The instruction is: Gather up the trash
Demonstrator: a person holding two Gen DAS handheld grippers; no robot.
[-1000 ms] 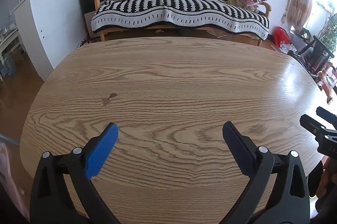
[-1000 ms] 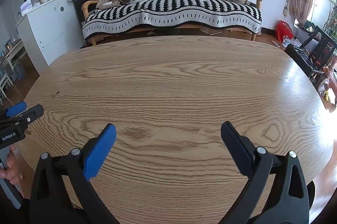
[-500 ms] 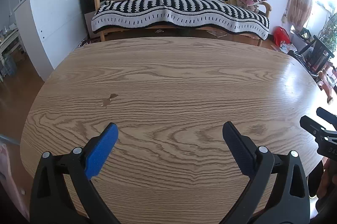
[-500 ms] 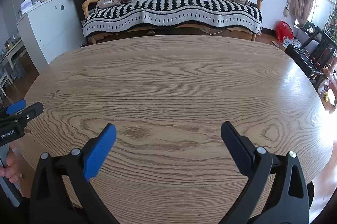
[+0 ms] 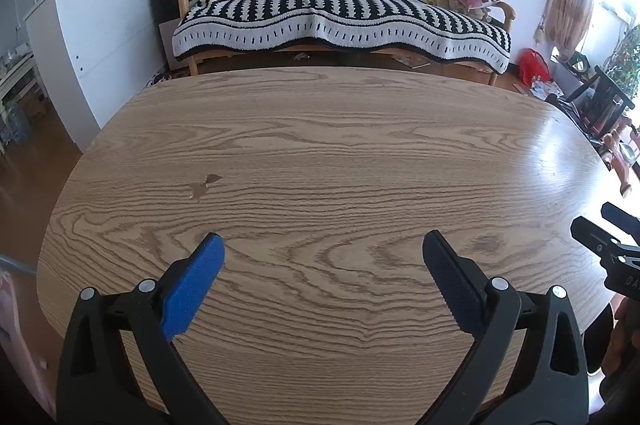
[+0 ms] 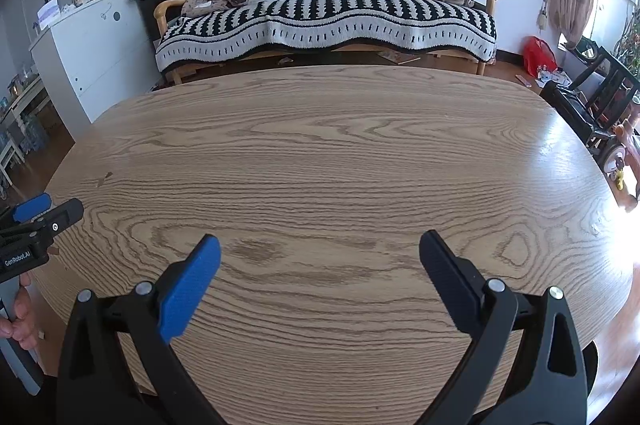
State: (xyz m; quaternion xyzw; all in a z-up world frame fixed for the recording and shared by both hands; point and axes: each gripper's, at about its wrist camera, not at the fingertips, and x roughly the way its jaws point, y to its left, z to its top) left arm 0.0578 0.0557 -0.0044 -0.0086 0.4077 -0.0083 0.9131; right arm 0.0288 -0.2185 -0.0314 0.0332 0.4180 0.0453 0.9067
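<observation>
A small brown scrap (image 5: 206, 186) is being shown plainly left of centre on the wooden table (image 5: 340, 161) in the left wrist view; in the right view it is being reduced to a speck (image 6: 105, 178) at far left. Both the left gripper (image 5: 322, 255) and the right gripper (image 6: 320, 253) are being held low over the near edge, jaws spread wide, nothing being gripped.

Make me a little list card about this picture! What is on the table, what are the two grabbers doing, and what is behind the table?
table: oval wooden table, small brown mark on it, no trash seen
left gripper: open, empty, above the table's near edge
right gripper: open, empty, beside the left one
behind table: sofa under black-and-white striped blanket
left side: white cabinet
</observation>
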